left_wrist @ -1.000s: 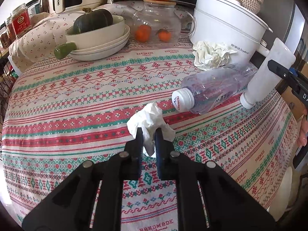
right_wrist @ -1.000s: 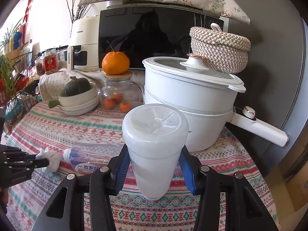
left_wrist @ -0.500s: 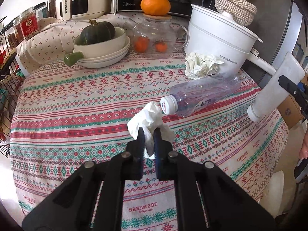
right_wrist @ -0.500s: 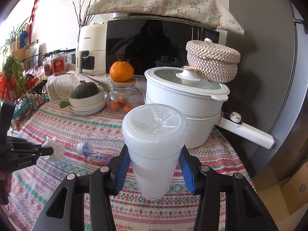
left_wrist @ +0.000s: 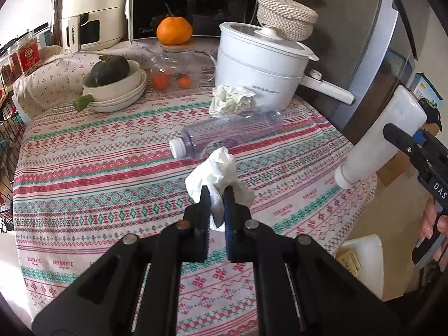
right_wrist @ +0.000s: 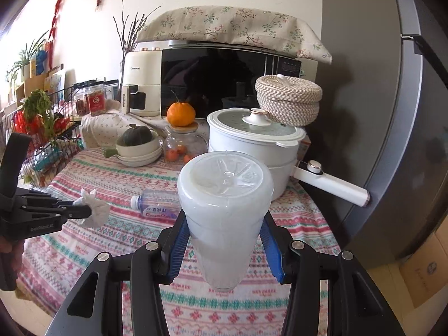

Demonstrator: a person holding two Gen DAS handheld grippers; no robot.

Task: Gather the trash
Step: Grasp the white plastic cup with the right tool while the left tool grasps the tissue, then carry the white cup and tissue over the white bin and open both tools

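Left hand-held gripper (left_wrist: 216, 196) pinches crumpled white tissue (left_wrist: 217, 176), frame centre. Right hand-held gripper (right_wrist: 224, 240) clamps frosted white cup (right_wrist: 225, 210). Tablecloth (left_wrist: 112, 154) reads "HANDMADE"; fryer (left_wrist: 92, 11), upper left, "CHANGHONG".

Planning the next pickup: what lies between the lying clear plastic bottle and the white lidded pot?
A crumpled white paper ball, seen in the left wrist view.

A: What covers the surface?
B: A round surface under a striped red, green and white patterned cloth (left_wrist: 112, 151).
A: And around the white lidded cooking pot (left_wrist: 260, 67)?
B: A crumpled off-white paper ball (left_wrist: 231, 99) just before it, a clear plastic bottle (left_wrist: 224, 137) lying nearer, a glass jar (left_wrist: 173, 70) and stacked cream bowls (left_wrist: 117, 95) to its left.
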